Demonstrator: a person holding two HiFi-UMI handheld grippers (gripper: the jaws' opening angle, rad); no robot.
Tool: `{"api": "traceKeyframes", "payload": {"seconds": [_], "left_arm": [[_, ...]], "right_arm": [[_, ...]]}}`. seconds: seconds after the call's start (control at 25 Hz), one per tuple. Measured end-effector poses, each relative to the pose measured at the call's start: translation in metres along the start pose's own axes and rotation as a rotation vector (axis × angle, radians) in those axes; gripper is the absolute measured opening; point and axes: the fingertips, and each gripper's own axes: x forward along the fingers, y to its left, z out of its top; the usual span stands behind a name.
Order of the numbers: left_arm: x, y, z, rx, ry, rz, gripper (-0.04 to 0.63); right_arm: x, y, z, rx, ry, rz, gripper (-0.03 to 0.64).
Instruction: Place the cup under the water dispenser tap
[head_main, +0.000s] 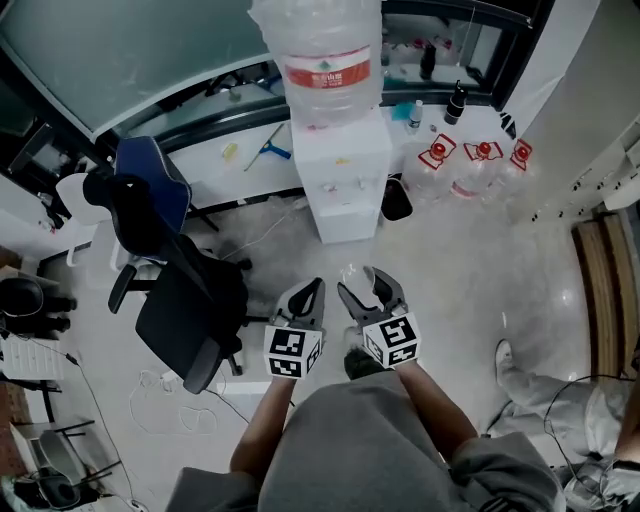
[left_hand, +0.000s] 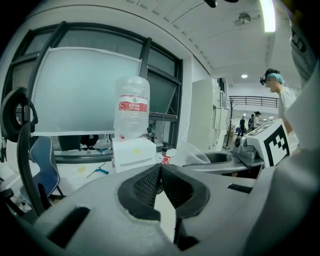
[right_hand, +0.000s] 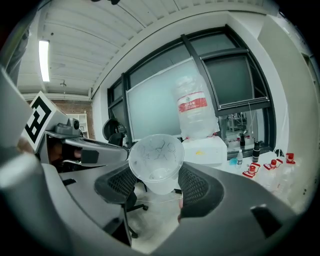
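Observation:
A clear plastic cup (right_hand: 156, 161) sits mouth-toward-camera between the pads of my right gripper (right_hand: 157, 183), which is shut on it. In the head view the cup (head_main: 358, 279) shows in the right gripper (head_main: 367, 292) above the floor, a short way in front of the white water dispenser (head_main: 345, 178). The dispenser carries a large clear bottle (head_main: 320, 55) with a red label; its taps face me. My left gripper (head_main: 309, 296) hangs beside the right one, jaws together with nothing between them. In the left gripper view the left gripper's (left_hand: 160, 169) tips meet, and the dispenser (left_hand: 133, 153) stands ahead.
A black and blue office chair (head_main: 178, 285) stands to the left. Right of the dispenser are a black bin (head_main: 396, 198) and spare water bottles (head_main: 468, 168) with red caps. A person's leg and shoe (head_main: 530, 385) are at the lower right. Cables (head_main: 170, 395) lie on the floor.

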Motion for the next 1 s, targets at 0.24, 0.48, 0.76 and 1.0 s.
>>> {"api": "traceKeyframes", "payload": {"seconds": [0.24,0.48,0.76,1.0], "left_arm": [[0.042,0.019,0.012,0.008,0.023,0.000,0.011],[0.074,0.035,0.010,0.015,0.041,0.002,0.011],[0.109,0.066,0.009,0.024,0.069,-0.028,0.011],[0.150,0.094,0.002,0.045,0.110,-0.103,0.011]], "right_arm": [[0.034,-0.031,0.004,0.014,0.016,0.007,0.258],[0.062,-0.052,-0.004,0.024,0.032,0.004,0.258],[0.098,-0.073,-0.009,0.050,0.048,-0.042,0.258],[0.138,-0.098,-0.022,0.099,0.060,-0.138,0.258]]}}
